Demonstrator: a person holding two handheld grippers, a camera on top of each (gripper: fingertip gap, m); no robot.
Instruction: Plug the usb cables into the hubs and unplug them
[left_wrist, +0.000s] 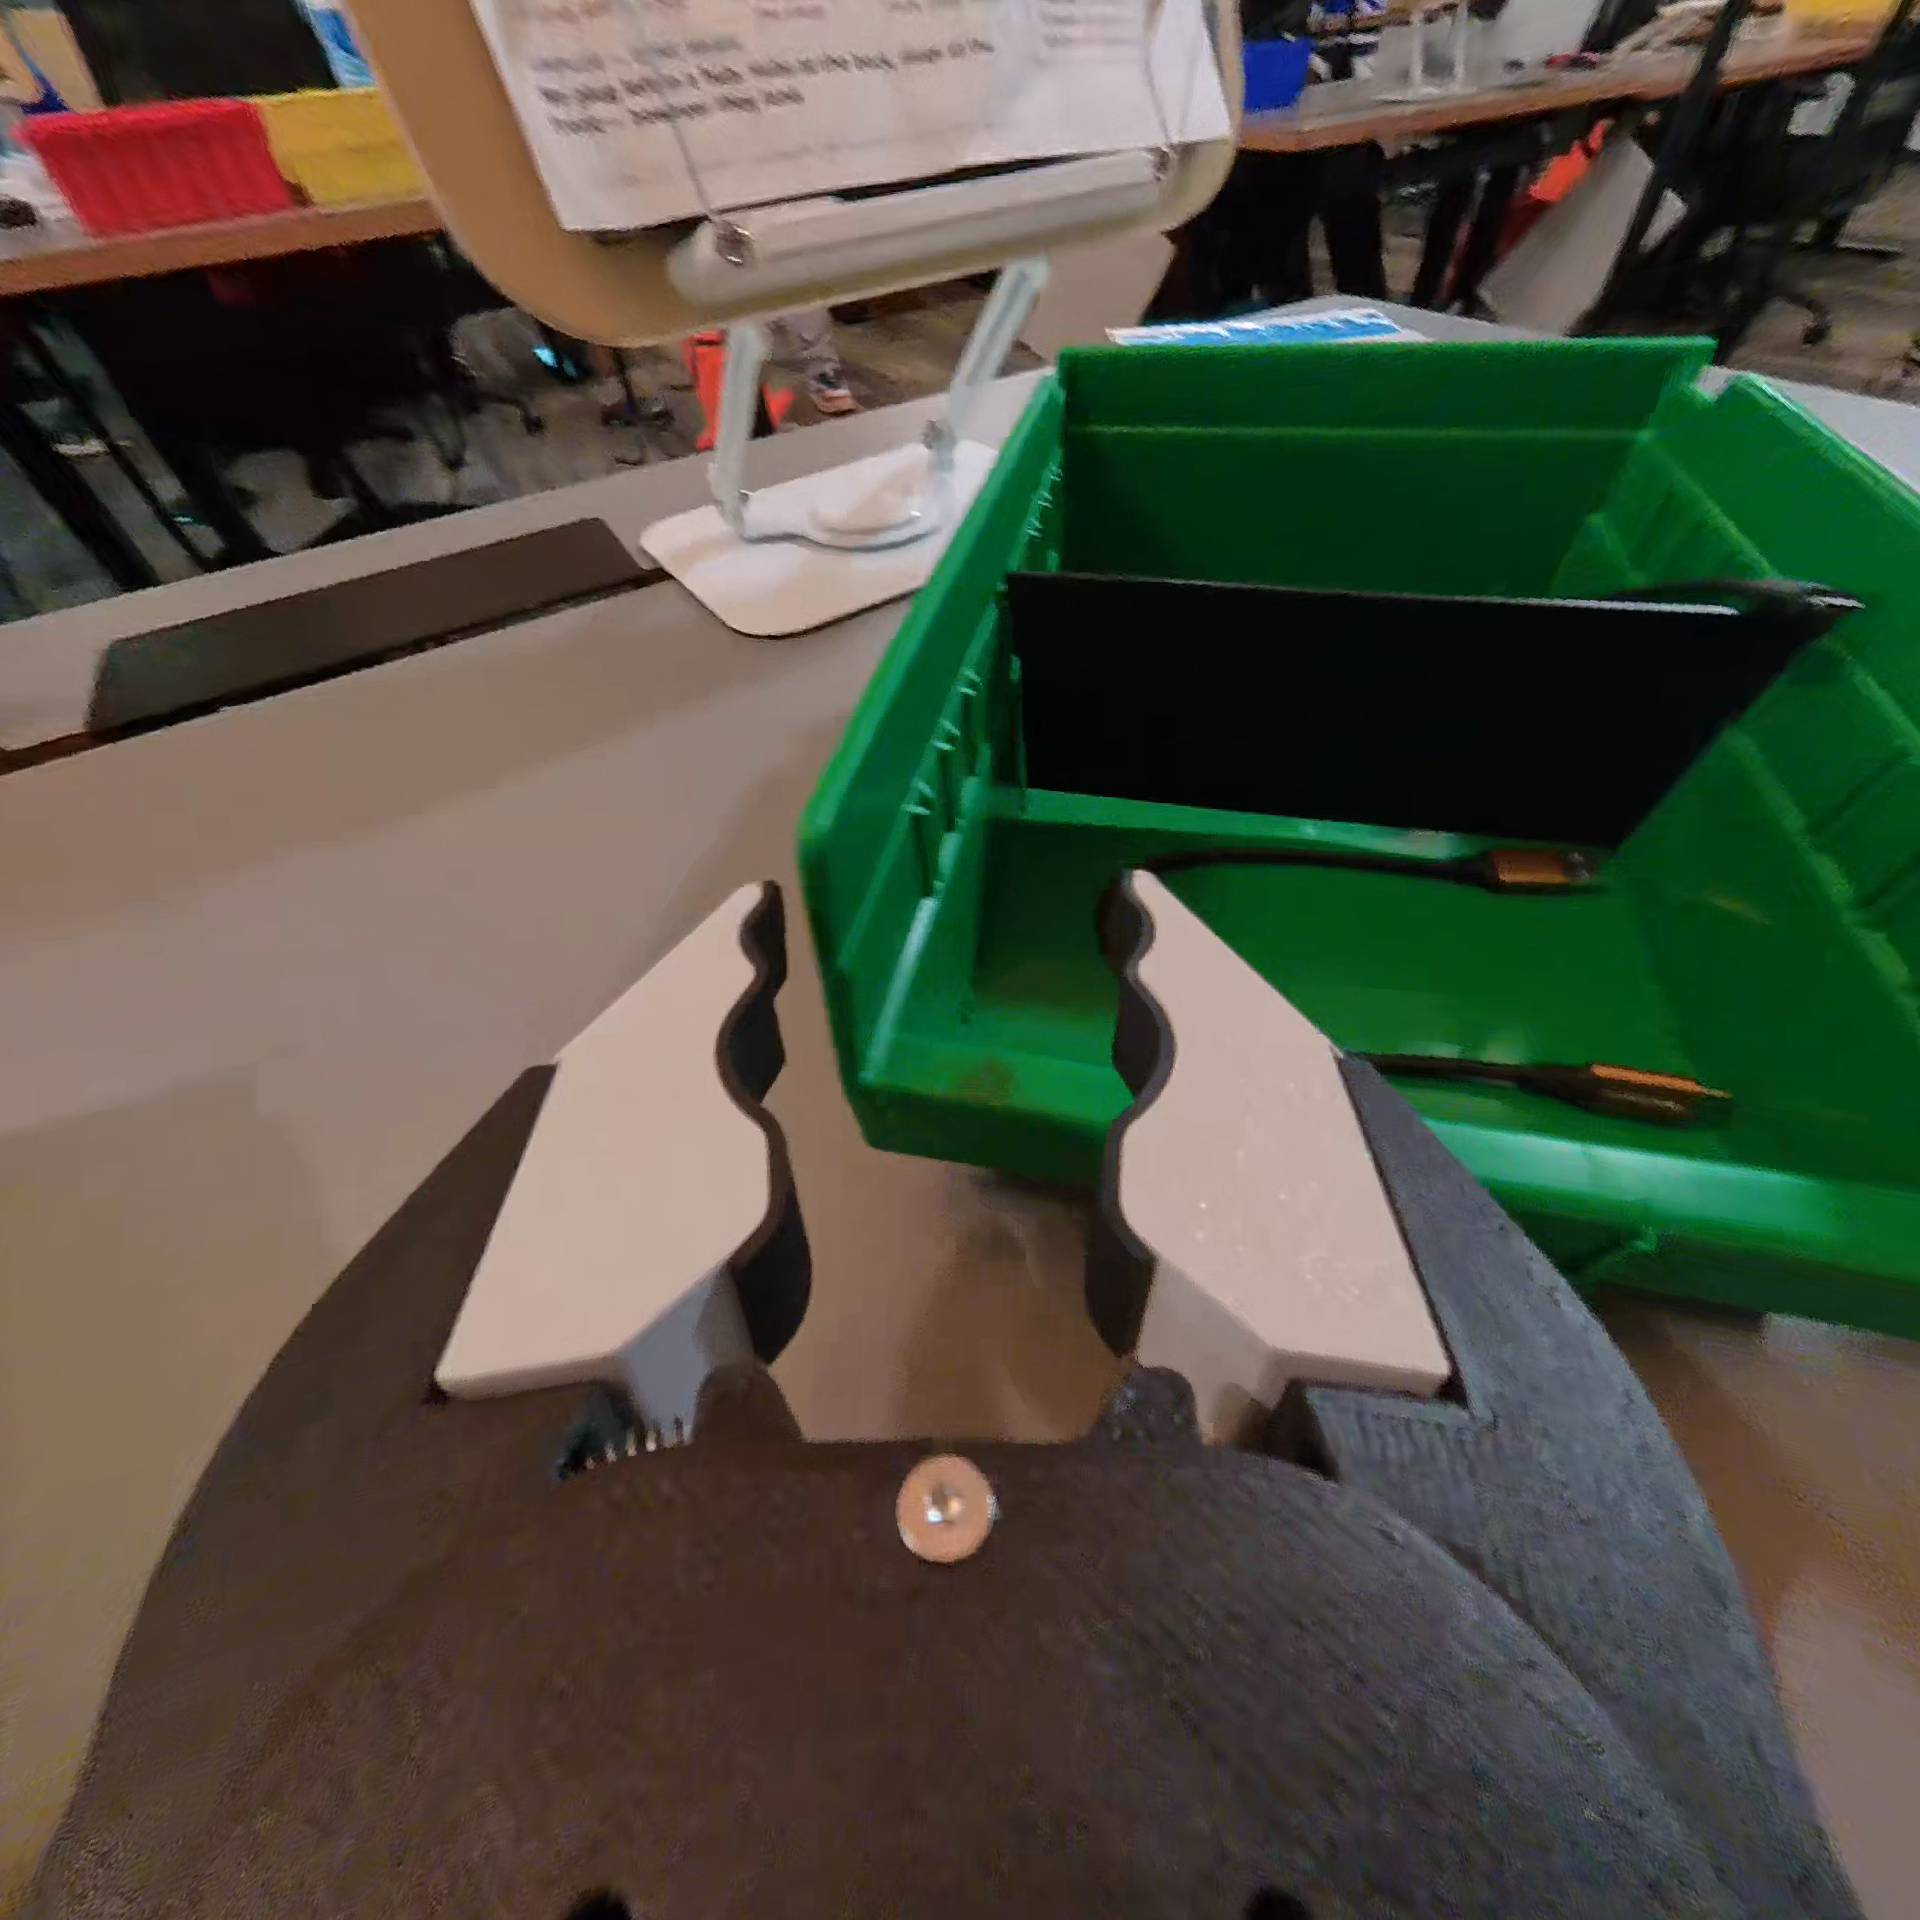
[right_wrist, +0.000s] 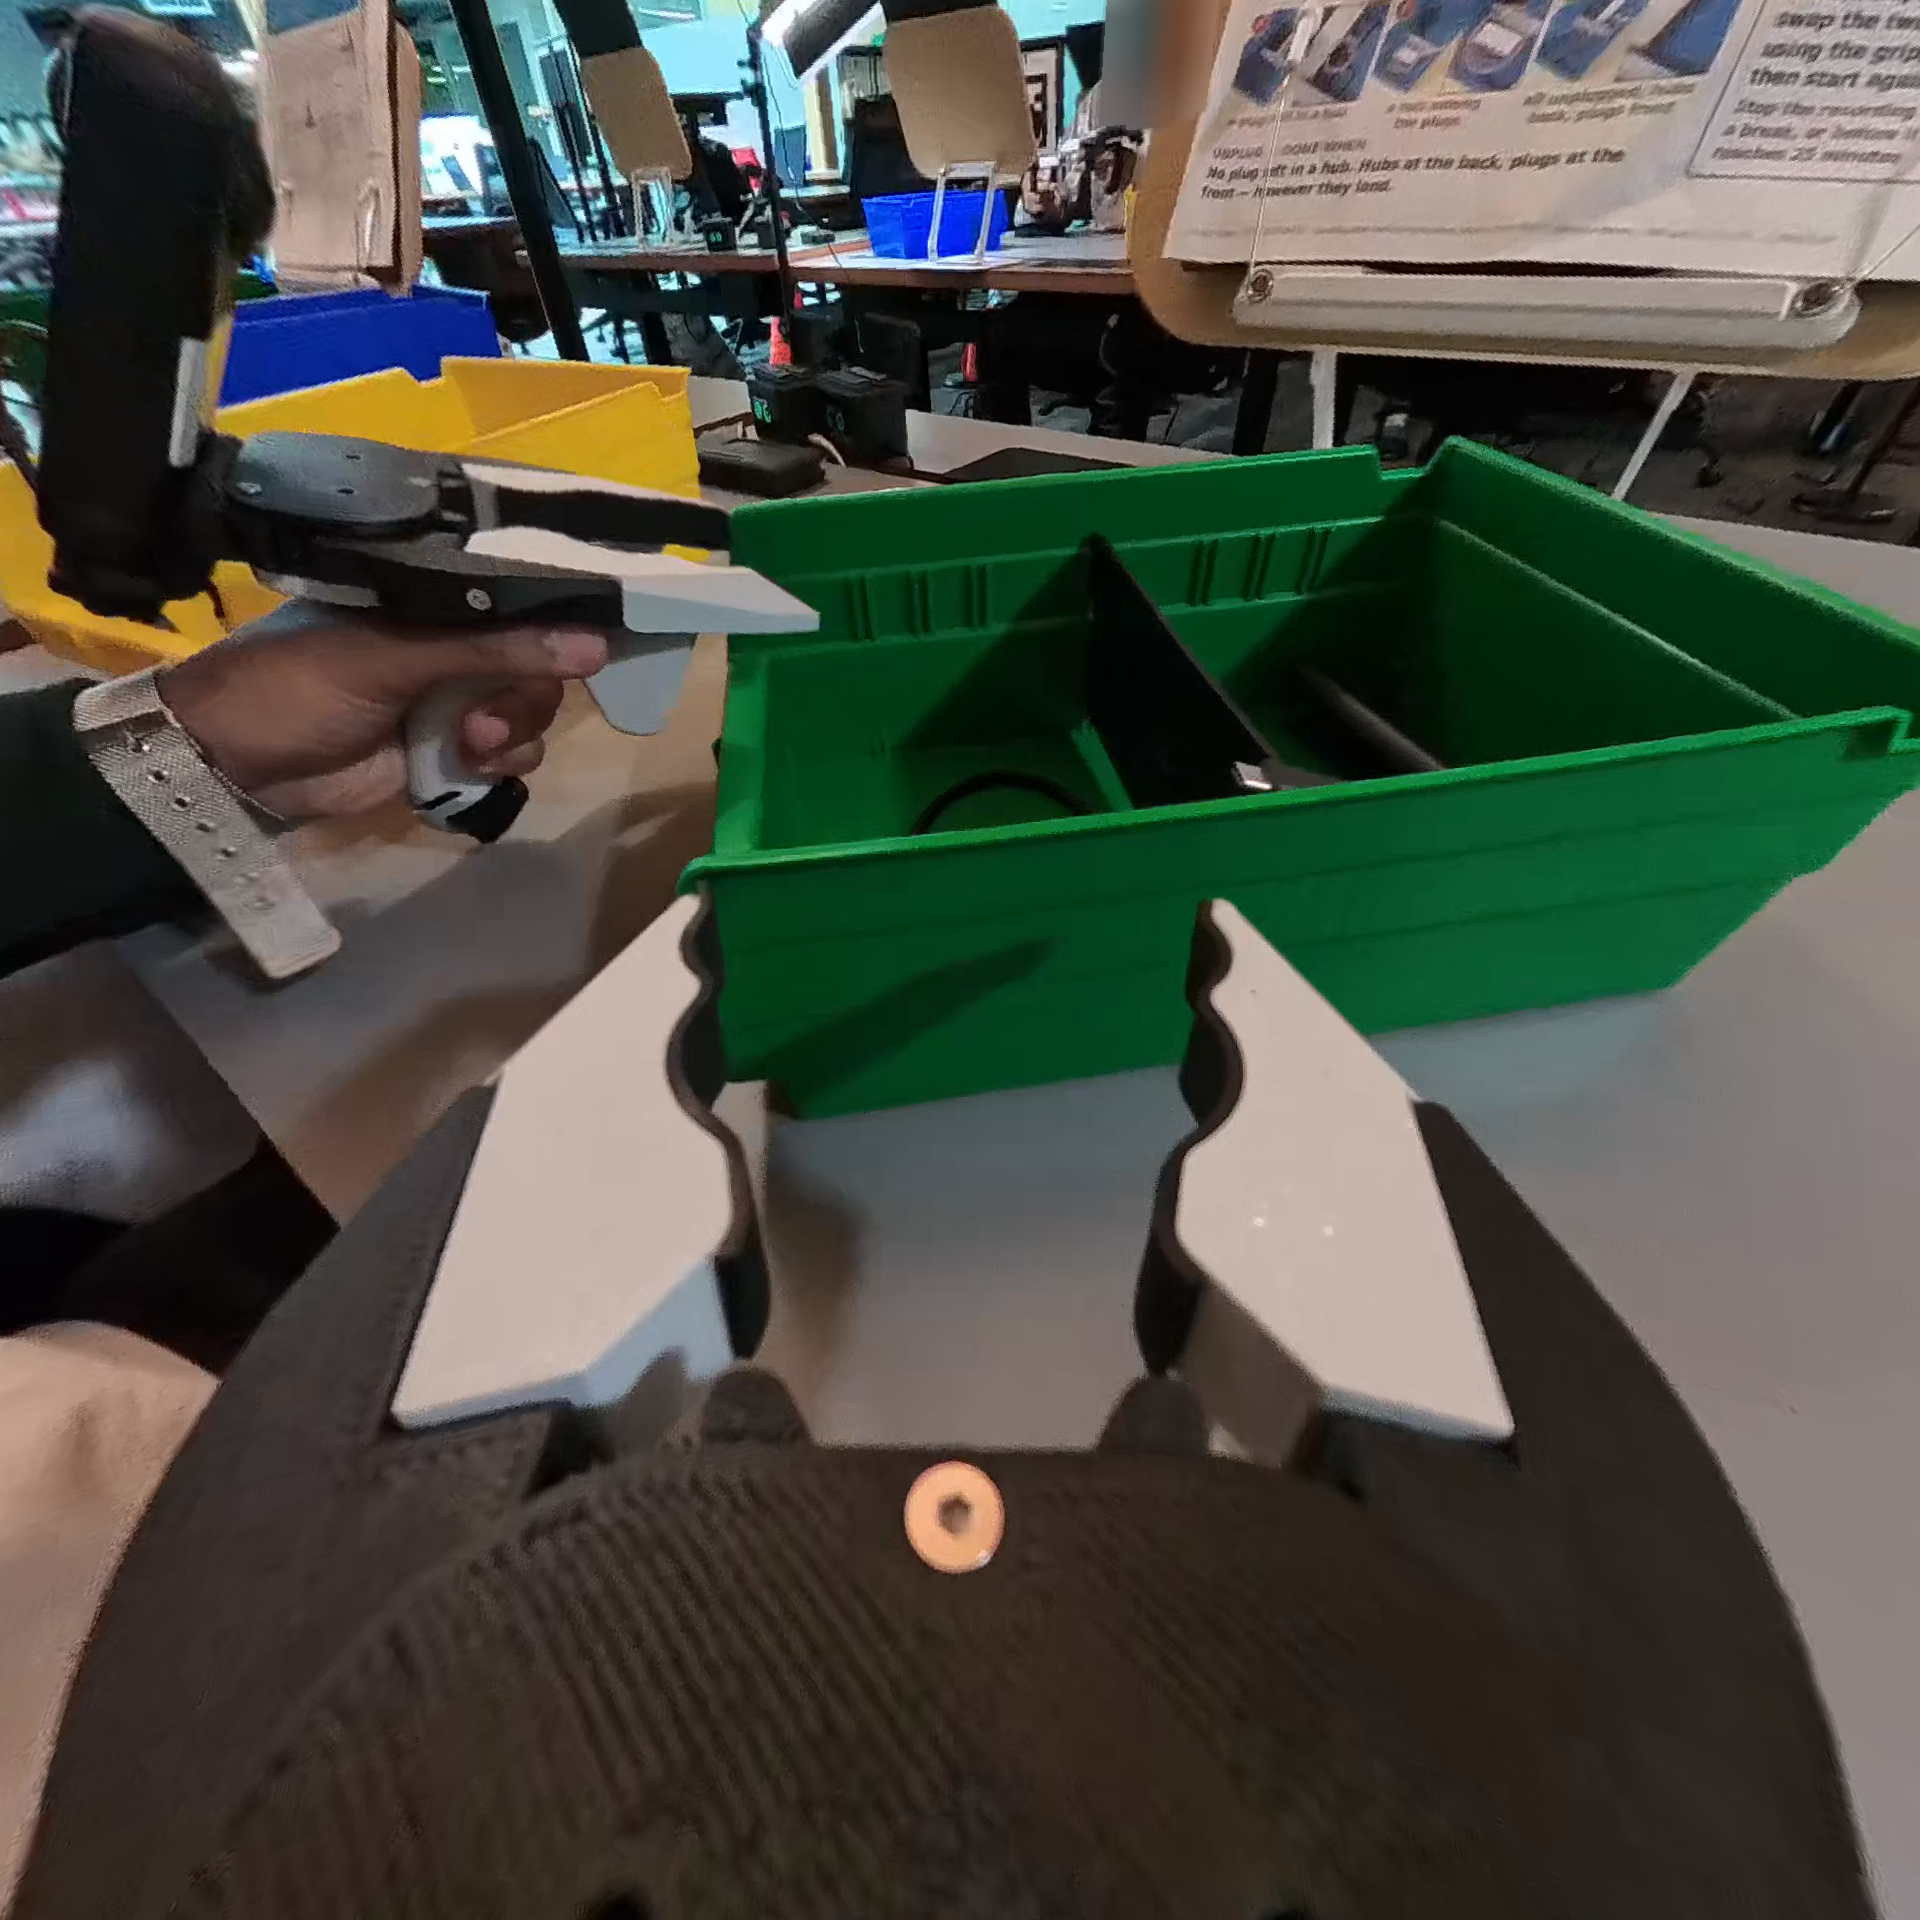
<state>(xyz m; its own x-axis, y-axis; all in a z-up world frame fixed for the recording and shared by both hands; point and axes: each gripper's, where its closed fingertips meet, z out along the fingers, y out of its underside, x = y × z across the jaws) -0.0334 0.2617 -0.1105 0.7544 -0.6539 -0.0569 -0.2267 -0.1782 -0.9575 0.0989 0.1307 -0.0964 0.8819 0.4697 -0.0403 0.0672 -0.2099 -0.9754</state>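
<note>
A: Left gripper (left_wrist: 940, 904), right gripper (right_wrist: 951, 920)?
B: Both spread apart, empty, outside the green plastic bin (left_wrist: 1299, 1153).
A: Cables?
B: 2 black orange-tipped usb cables (left_wrist: 1538, 871) in its front compartment, before the black divider (left_wrist: 1351, 707).

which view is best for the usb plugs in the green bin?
Left wrist view: two cable plugs lie in plain sight on the green bin floor, before the black divider. Right wrist view shows only a cable loop; the near wall hides the plugs.

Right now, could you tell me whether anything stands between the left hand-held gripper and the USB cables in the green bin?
Only the green bin's near wall; the open left hand-held gripper is at it, USB cables beyond.
</note>
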